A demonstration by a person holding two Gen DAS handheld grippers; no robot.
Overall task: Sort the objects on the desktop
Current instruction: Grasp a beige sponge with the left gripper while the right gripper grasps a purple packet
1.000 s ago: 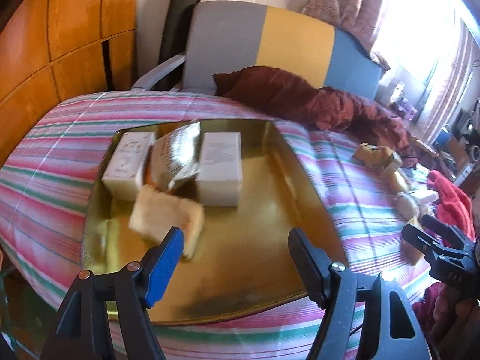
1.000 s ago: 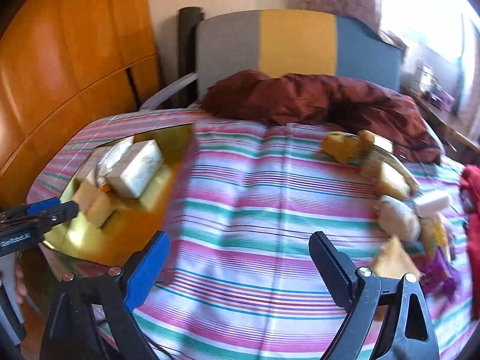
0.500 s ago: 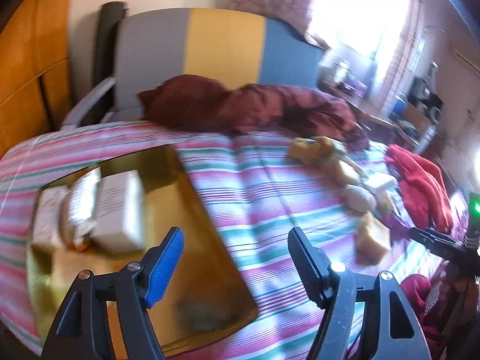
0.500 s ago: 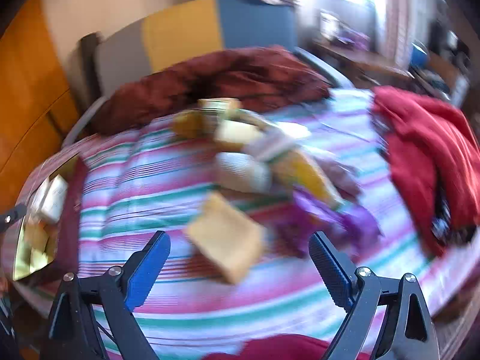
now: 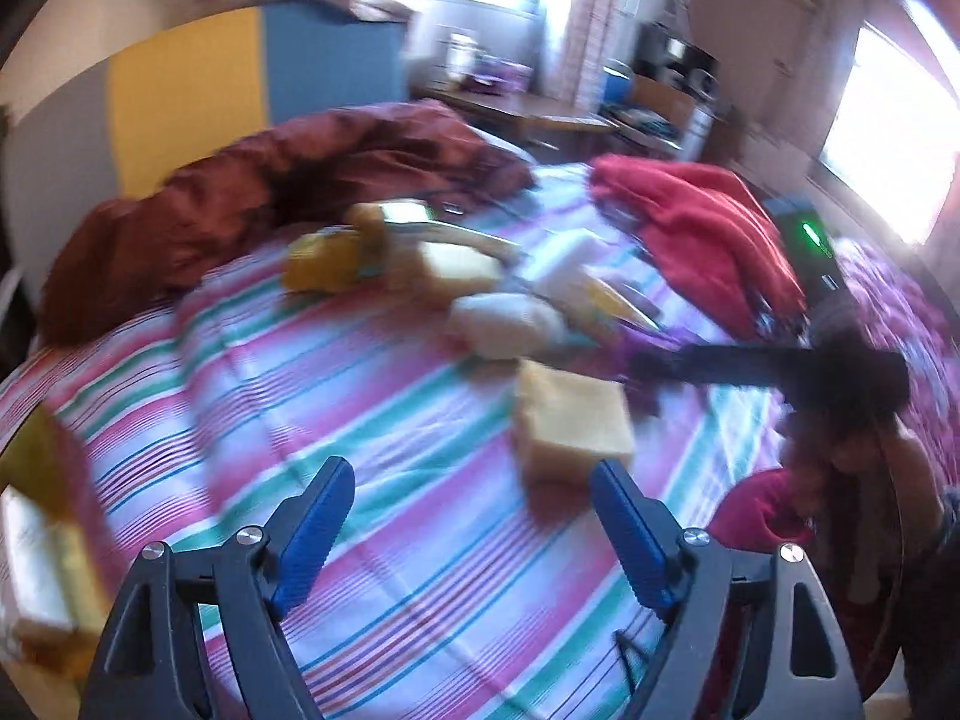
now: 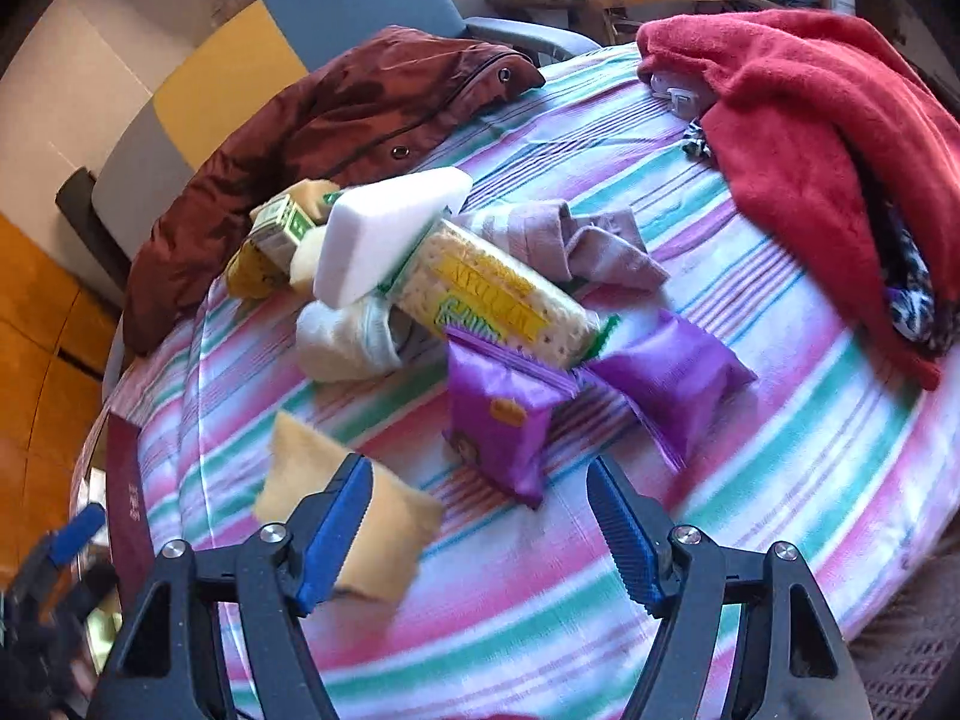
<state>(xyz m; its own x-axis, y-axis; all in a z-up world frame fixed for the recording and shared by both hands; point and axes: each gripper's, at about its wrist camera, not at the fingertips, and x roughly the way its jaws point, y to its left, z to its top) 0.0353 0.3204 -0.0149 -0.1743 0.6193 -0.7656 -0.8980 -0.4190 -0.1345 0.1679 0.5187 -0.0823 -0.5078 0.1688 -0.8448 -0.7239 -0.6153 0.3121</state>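
striped cloth (image 6: 750, 420) bears sponges (image 6: 360, 516), purple packets (image 6: 504, 414), red blanket (image 6: 828, 120)

The right gripper (image 6: 477, 531) hangs with its jaws spread wide over the striped tablecloth (image 6: 750, 480), a tan sponge (image 6: 390, 531) lying just behind its left finger and a purple snack packet (image 6: 504, 414) ahead between the fingers. Farther in, a cracker pack (image 6: 498, 294) lies under a white block (image 6: 390, 234), beside a second purple packet (image 6: 672, 378). A red towel (image 6: 828, 138) covers the cloth's right edge and a maroon jacket (image 6: 336, 120) its far edge.

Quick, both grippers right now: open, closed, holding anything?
Left gripper: open, holding nothing.
Right gripper: open, holding nothing.
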